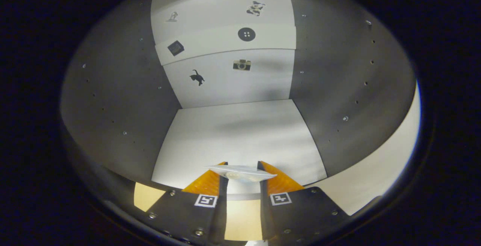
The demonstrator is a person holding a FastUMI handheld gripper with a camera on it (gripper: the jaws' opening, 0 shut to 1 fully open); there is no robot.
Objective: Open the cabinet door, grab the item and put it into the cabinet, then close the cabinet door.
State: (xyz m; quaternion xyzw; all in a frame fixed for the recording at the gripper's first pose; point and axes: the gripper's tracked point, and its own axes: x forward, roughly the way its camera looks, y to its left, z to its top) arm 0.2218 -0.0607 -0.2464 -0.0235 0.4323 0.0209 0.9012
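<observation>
Both tool [242,174] fingers clamp a flat packet [242,172] above the cabinet [120,103] floor's bare front edge.

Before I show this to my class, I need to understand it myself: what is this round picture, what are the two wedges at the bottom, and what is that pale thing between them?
The picture comes from a camera that rides on a hand-held gripper and looks forward along its two fingers; those are the wedges. No robot arm is involved, a person carries the tool. The fingers are closed on a small, flat, see-through packet, pinching it from both sides. What is inside it is too small to tell. Ahead is the inside of an open cabinet: a white floor panel, dark side walls with small holes, and a white back panel with little stickers, such as a cat and a camera.
</observation>
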